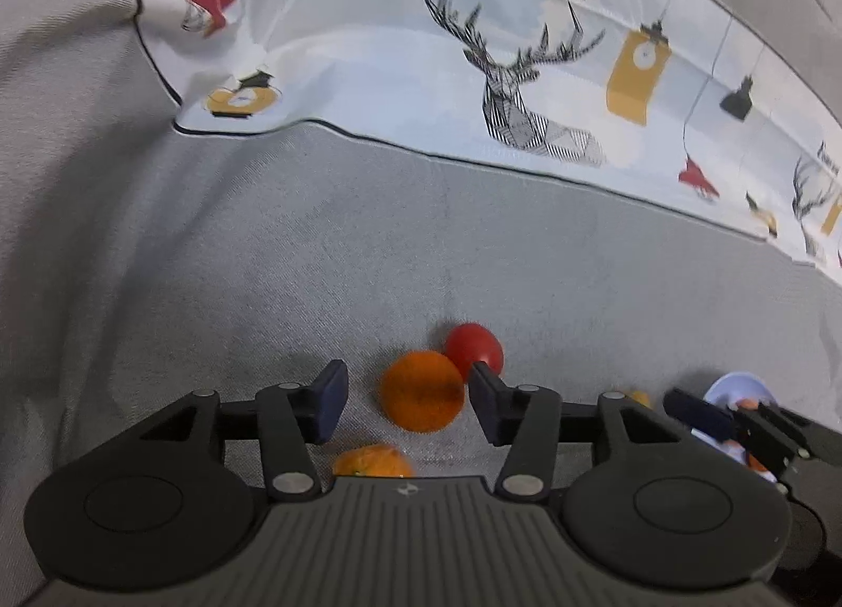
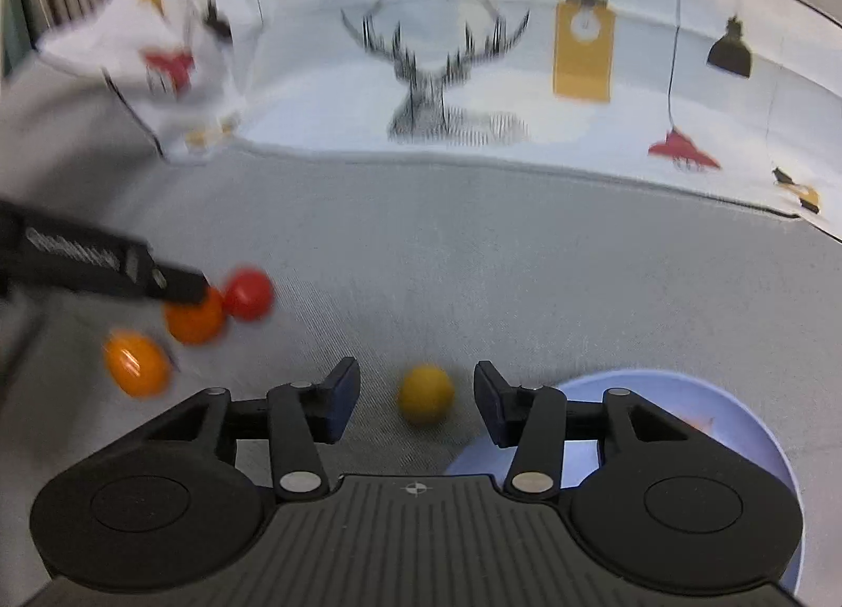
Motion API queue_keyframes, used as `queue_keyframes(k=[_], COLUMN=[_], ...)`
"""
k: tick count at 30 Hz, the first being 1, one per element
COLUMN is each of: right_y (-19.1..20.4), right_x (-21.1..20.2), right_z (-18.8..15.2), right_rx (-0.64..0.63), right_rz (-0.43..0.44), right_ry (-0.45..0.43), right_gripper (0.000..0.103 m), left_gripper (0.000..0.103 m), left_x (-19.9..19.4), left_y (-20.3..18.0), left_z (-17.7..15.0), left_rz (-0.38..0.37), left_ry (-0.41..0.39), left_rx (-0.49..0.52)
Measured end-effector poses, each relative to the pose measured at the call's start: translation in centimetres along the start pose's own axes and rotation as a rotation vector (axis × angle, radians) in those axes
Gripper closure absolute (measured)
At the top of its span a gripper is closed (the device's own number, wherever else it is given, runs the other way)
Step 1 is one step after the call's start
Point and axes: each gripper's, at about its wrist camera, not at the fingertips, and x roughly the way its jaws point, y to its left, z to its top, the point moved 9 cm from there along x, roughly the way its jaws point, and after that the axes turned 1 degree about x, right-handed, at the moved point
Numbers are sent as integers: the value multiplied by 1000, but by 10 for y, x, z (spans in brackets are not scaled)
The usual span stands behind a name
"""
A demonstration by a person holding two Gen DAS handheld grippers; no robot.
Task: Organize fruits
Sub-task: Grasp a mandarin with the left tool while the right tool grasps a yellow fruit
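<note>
**Both grippers wide over loose fruit**

While the left gripper (image 1: 408, 404) hangs with its jaws spread apart and gripping nothing, an orange (image 1: 422, 391) lies on the grey cloth (image 1: 316, 249) between its fingertips, nearer the right-hand one. A red tomato-like fruit (image 1: 473, 350) touches the orange at its 1 o'clock, and a second orange fruit (image 1: 372, 461) peeks out at 6 o'clock, half hidden by the gripper body. At 3 o'clock, well apart, sits a pale blue plate (image 1: 737, 388).

Seen from the right wrist, the right gripper (image 2: 417, 403) is likewise released, with a small yellow round fruit (image 2: 425, 394) on the cloth between its fingers, touching neither. The plate's rim (image 2: 684, 381) lies at 4 o'clock, just beside the right finger. At 10 o'clock cluster the three blurred fruits. A deer-print sheet (image 2: 473, 97) spans 12 o'clock.
</note>
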Motion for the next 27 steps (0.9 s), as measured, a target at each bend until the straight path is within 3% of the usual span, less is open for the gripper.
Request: queue_keyframes(k=[9,11,12,21,27], right_y=[8,7,7,17,18], right_x=[21,21,22,11,18], right_z=[-12,-11,-11,2,-3], right_rx=[-89,-91,-89,32,31], right_rz=[-34,-37,-35,129,140], right_ry=[38,31,31,-30,16], right_gripper=[58,76,76,76,76], left_gripper=[47,56,63,64,63], left_x=[13,15,15,5,11], left_y=[-7,-10,-12,6,12], left_z=[-1,-2,-2,7,4], left_rz=[14,12,7,77,112], left_ry=[21,26,29,-18,9], left_rx=[58,71,72,9,16])
